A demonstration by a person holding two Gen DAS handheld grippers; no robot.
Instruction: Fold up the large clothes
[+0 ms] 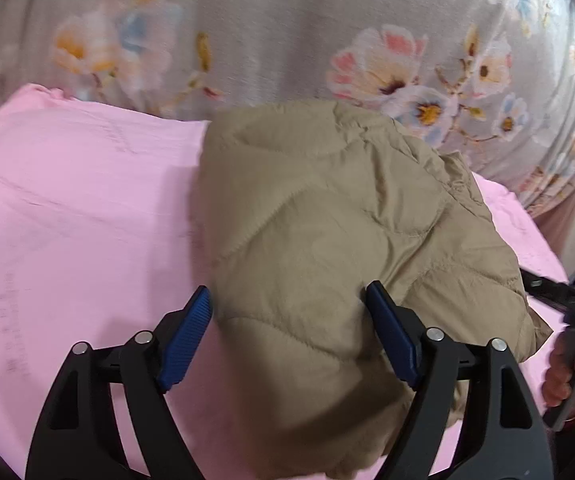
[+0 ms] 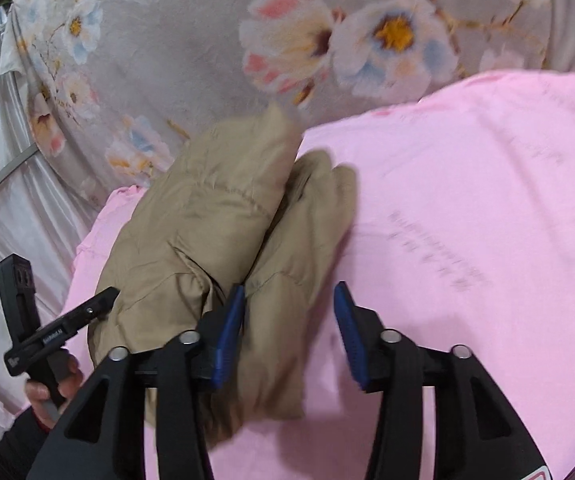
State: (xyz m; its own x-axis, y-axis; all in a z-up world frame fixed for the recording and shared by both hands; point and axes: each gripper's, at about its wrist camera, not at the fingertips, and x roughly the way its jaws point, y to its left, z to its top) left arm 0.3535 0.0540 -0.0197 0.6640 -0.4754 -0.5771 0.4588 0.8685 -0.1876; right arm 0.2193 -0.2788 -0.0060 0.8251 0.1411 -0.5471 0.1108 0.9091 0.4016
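Observation:
A tan quilted puffer jacket (image 1: pixel 327 240) lies folded into a thick bundle on a pink sheet (image 1: pixel 67 220). My left gripper (image 1: pixel 287 300) is open, its blue pads astride the bundle's near left part, the right pad pressing into the fabric. In the right wrist view the jacket (image 2: pixel 207 240) lies left of centre on the pink sheet (image 2: pixel 467 220). My right gripper (image 2: pixel 289 296) is open over the bundle's near right edge. Each view shows the other gripper at its side: the right one (image 1: pixel 567 308) and the left one (image 2: pixel 47 332), both held in a hand.
A grey floral bedcover (image 1: pixel 287 32) spreads behind the pink sheet, also in the right wrist view (image 2: pixel 207 40). Silvery curtain fabric (image 2: pixel 3 160) hangs at the left. The bed's edge drops off at the far right (image 1: pixel 559 224).

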